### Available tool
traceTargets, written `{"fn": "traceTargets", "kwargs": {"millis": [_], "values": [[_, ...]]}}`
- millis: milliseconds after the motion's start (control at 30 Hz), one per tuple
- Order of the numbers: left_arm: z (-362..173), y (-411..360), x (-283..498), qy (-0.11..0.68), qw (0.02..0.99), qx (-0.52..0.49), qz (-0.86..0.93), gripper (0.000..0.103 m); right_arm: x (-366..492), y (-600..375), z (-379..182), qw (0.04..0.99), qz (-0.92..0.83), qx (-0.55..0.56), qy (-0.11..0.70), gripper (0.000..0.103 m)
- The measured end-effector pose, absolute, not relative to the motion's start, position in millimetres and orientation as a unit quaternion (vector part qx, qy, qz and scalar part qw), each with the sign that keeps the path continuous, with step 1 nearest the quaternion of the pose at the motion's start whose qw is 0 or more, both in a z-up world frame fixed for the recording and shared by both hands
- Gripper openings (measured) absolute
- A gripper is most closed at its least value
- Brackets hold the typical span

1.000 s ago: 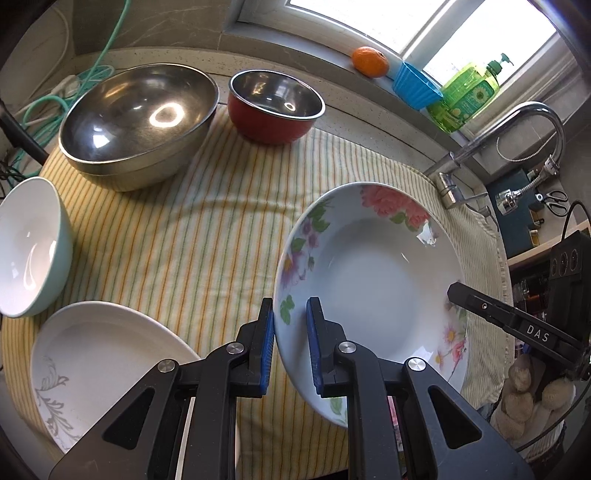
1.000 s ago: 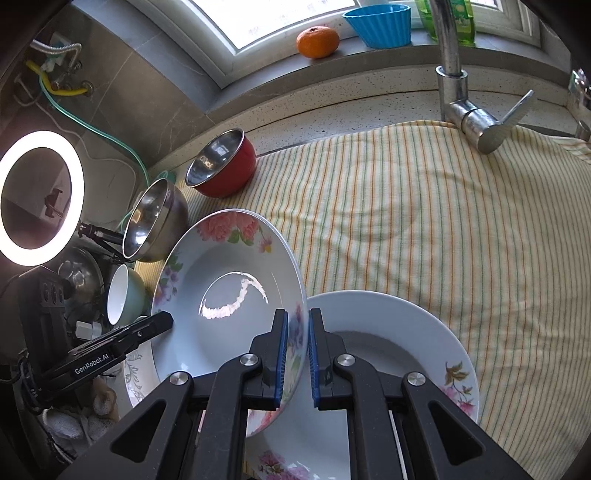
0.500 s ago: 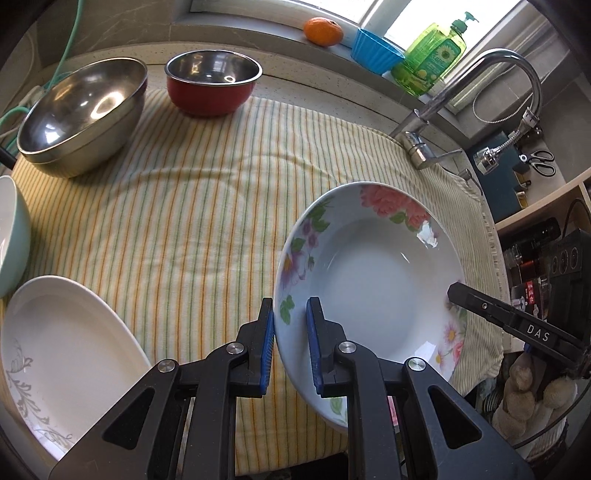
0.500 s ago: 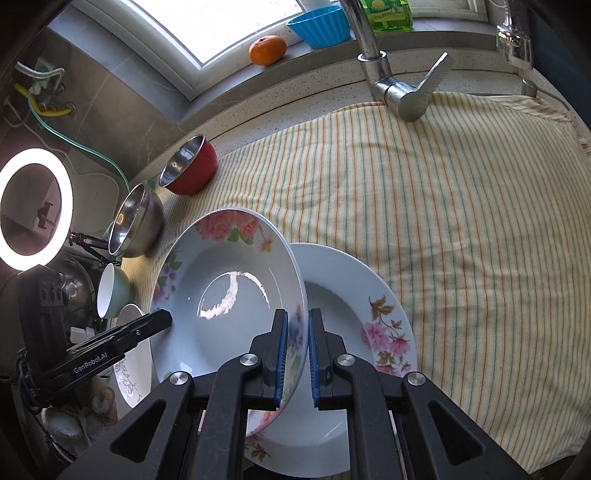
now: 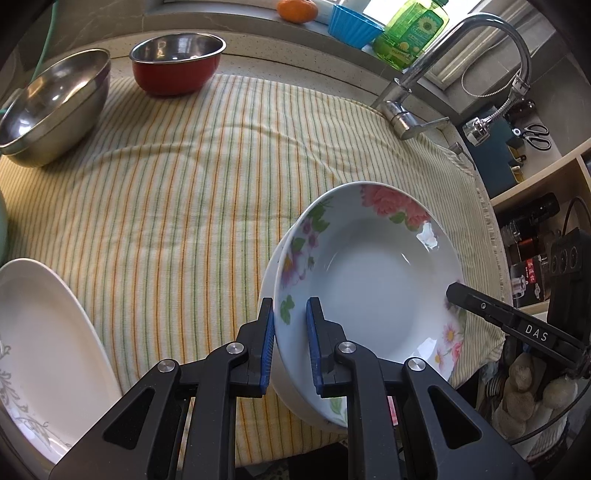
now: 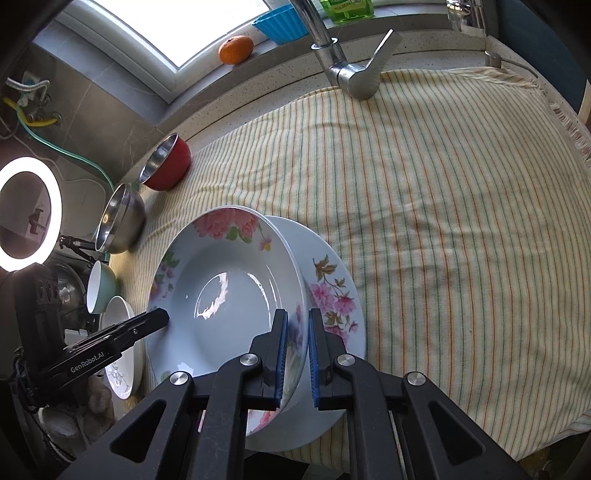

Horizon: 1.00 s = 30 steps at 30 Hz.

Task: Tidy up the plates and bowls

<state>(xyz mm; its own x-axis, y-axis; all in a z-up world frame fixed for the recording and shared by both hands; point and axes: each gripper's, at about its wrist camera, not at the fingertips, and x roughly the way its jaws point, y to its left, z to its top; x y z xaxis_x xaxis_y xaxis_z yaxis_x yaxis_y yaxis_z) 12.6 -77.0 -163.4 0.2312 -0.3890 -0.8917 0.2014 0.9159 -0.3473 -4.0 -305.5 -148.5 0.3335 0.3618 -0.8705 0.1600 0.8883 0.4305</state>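
A deep floral plate (image 5: 373, 273) (image 6: 221, 295) hangs tilted between both grippers. My left gripper (image 5: 290, 345) is shut on its near-left rim, and my right gripper (image 6: 295, 354) is shut on the opposite rim. Under it lies a second flowered plate (image 6: 332, 291) on the striped cloth (image 6: 424, 221); only this lower plate's white edge (image 5: 267, 280) shows in the left wrist view. Whether the two plates touch I cannot tell. A white plate with a grey leaf pattern (image 5: 40, 343) (image 6: 120, 354) lies at the cloth's left edge.
A large steel bowl (image 5: 55, 103) (image 6: 120, 218) and a red bowl (image 5: 177, 62) (image 6: 166, 162) stand at the back left. A pale green bowl (image 6: 99, 288) sits beside the white plate. The tap (image 5: 443, 74) (image 6: 347, 70), an orange (image 6: 236, 50), a blue cup (image 5: 351, 24) and soap bottle (image 5: 410, 33) line the window side.
Both grippers carried the floral plate to the right across the cloth, over the second flowered plate. The steel bowls and the white plate have slid toward the left of the views.
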Motion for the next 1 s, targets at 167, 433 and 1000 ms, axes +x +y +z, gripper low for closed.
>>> {"fn": "traceTargets", "kwargs": {"millis": [167, 433, 1000], "values": [[-167, -84, 11, 0.595, 0.777, -0.071, -0.193, 0.015, -8, -312, -155, 0.781, 0.058, 0.232, 0.578, 0.010], [-170, -86, 11, 0.599, 0.774, -0.063, -0.195, 0.015, -10, -315, -161, 0.777, 0.054, 0.235, 0.581, 0.010], [-171, -87, 10, 0.598, 0.775, -0.048, -0.196, 0.015, -10, -312, -167, 0.775, 0.053, 0.229, 0.587, 0.010]]}}
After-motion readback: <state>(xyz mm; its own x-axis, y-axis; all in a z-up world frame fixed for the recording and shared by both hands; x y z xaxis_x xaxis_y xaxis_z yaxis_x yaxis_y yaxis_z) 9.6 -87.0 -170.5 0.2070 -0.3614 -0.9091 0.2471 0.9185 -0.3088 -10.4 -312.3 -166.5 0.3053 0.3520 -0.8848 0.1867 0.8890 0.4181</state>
